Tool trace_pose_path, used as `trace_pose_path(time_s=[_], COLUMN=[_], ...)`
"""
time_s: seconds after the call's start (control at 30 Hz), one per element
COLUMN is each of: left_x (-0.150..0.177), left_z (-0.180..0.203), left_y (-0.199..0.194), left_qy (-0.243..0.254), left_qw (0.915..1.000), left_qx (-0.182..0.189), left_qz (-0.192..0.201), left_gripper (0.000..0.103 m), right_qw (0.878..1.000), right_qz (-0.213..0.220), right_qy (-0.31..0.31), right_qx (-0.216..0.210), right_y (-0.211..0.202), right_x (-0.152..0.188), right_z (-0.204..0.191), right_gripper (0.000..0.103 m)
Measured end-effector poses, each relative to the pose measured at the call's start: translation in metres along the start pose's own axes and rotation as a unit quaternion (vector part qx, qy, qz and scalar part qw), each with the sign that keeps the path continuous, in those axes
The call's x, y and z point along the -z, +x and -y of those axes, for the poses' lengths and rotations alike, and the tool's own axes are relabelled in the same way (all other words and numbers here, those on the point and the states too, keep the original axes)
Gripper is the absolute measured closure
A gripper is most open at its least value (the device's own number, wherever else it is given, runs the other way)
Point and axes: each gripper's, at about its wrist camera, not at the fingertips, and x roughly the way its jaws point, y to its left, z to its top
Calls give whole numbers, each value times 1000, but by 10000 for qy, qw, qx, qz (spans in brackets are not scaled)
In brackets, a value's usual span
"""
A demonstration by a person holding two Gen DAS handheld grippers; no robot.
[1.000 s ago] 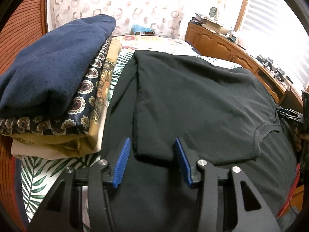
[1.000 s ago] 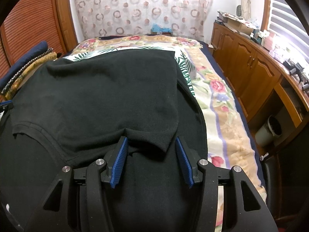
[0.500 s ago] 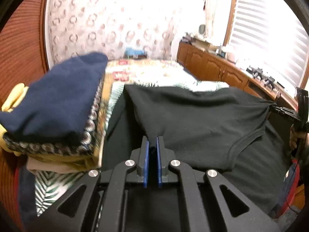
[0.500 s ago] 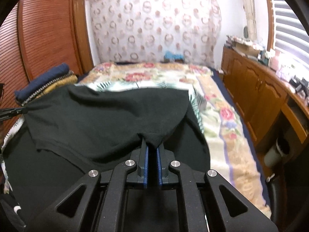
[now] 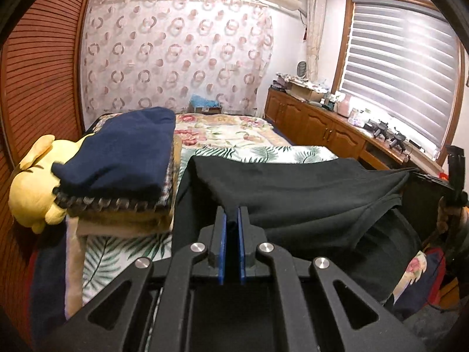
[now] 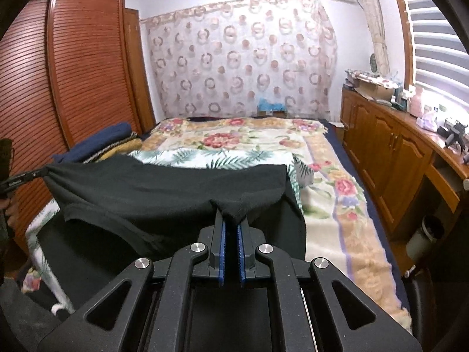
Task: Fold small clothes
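A black T-shirt (image 5: pixel 293 193) lies across the near end of the bed, its folded top layer lifted and stretched between both grippers. My left gripper (image 5: pixel 231 220) is shut on the shirt's left corner, blue pads pinching the cloth. At the far right of that view the right gripper (image 5: pixel 431 177) holds the other corner. In the right wrist view, my right gripper (image 6: pixel 231 220) is shut on the right corner of the black T-shirt (image 6: pixel 164 187). The left gripper (image 6: pixel 26 177) shows at the left edge, gripping the far corner.
A stack of folded clothes (image 5: pixel 123 164) topped by a navy piece sits left of the shirt, beside a yellow plush toy (image 5: pixel 32 187). The bed (image 6: pixel 331 205) has a floral and leaf-print cover. Wooden cabinets (image 6: pixel 390 152) run along the right; a slatted wardrobe (image 6: pixel 70 76) stands left.
Both grippers went from open around the shirt's folded corners to shut on them. They then rose, lifting the top layer off the bed and pulling it taut.
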Motion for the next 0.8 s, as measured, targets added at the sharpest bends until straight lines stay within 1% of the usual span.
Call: trace_pose_path(time_s=[0.17,0.37,0.47,0.67,0.8], left_x=[12,27,41,59,68], left_z=[2,-1,-7,-2,-3], left_y=[-12,-23,-18,-3,4], left_qy=[-71,-149,-255,-174,-246], left_qw=[10000,9998,9992,9973,9957], left_qx=[-13,-116,-123,-284,-348], left_qz=[-28,-98,-277,-654,-827], left_gripper=[99,99,99,99,98], right_qw=[9998,9991,9983,9948,9922], right_qz=[-171,-350,-520,-959,-1182], right_qy=[-132,-214,-267,-336,-381], right_qx=[-16,-83,-51,-60,96], right_y=[-19,-37,-35,-17,-8], right_x=[13,24,34,57,67], right_z=[-14,-28,-36,-46,-49], right_gripper=[99,99,99,99,98])
